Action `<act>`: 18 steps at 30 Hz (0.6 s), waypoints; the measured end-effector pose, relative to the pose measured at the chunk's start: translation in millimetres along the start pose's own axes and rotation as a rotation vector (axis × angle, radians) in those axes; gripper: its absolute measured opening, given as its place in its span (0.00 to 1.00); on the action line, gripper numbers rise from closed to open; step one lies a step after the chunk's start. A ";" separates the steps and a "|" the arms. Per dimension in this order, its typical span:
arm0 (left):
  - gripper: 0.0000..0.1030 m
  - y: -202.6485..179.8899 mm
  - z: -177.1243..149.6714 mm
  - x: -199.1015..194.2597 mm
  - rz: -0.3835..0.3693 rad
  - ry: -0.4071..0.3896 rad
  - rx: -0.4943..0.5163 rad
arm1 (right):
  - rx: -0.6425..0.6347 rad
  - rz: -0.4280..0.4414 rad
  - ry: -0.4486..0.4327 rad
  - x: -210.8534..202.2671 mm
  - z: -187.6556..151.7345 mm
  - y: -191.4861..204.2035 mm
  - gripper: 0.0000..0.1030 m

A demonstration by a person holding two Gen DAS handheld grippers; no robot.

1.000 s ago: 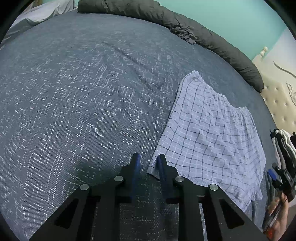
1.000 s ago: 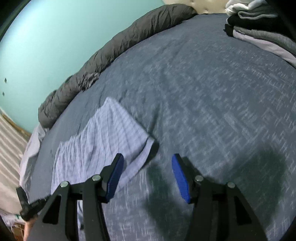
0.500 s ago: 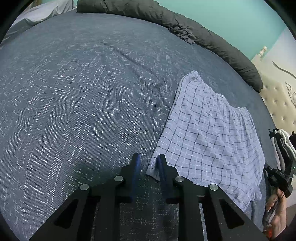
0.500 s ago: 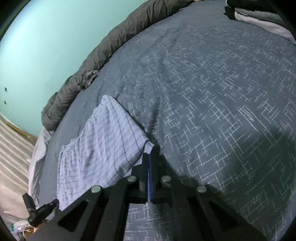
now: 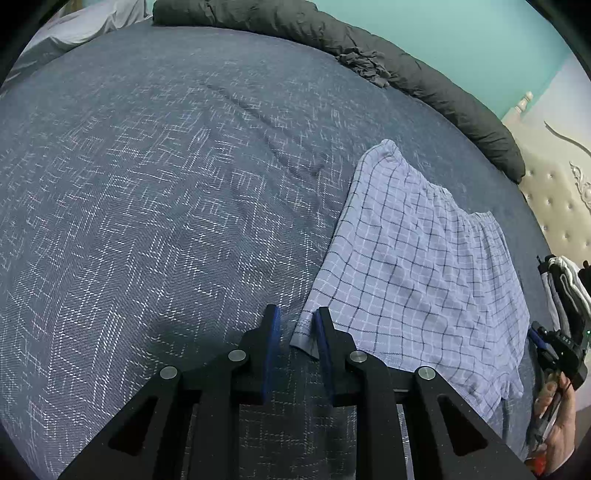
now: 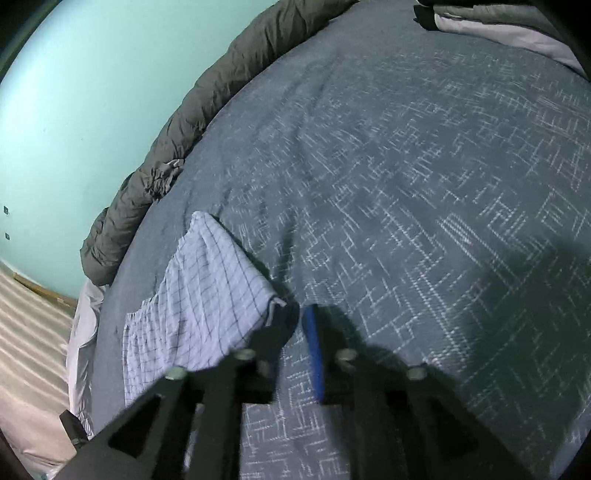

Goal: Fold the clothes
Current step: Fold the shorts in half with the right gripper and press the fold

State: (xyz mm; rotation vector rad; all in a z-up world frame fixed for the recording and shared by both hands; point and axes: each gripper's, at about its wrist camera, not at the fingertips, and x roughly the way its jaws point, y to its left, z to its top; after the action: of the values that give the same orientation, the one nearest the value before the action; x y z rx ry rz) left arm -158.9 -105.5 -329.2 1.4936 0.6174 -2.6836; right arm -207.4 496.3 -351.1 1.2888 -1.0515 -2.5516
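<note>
OK, checked shorts (image 5: 417, 269) lie flat on blue-grey bedspread (image 5: 147, 203), waistband toward rolled dark duvet (image 5: 424, 77). My left gripper (image 5: 295, 325): fingers slightly apart, straddling near hem corner, fabric between pads, no clamp that I can see. My right gripper (image 6: 295, 317): narrow gap, blurred, tips at other hem corner; I can't tell if fabric is inside. Pile of folded clothes (image 6: 491, 22) far across bed. Hand (image 5: 557, 417) at right edge.
</note>
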 end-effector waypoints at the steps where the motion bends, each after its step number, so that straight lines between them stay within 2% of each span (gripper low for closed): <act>1: 0.21 -0.3 0.0 -0.1 0.000 0.000 0.000 | -0.001 -0.004 0.000 1.0 0.1 0.9 0.18; 3: 0.21 1.2 0.3 -0.8 0.000 0.001 0.003 | 0.001 0.005 0.006 3.4 0.3 2.5 0.22; 9: 0.21 -1.7 0.9 1.9 -0.002 0.002 0.002 | -0.004 0.009 0.019 12.4 -0.2 7.9 0.21; 11: 0.21 -1.6 0.9 1.6 -0.003 0.003 0.002 | -0.021 0.017 0.018 14.0 -1.0 9.7 0.07; 13: 0.21 -2.2 0.9 1.6 -0.003 0.004 0.003 | -0.036 0.024 0.016 15.2 -1.8 11.4 0.01; 18: 0.21 -1.1 0.3 -0.3 -0.004 0.004 0.002 | -0.005 0.047 -0.010 5.9 -3.4 5.7 0.01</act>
State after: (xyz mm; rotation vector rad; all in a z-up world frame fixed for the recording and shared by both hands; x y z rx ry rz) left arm -159.2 -104.7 -328.5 1.5008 0.6195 -2.6853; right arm -209.9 488.0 -352.9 1.2365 -1.0635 -2.5278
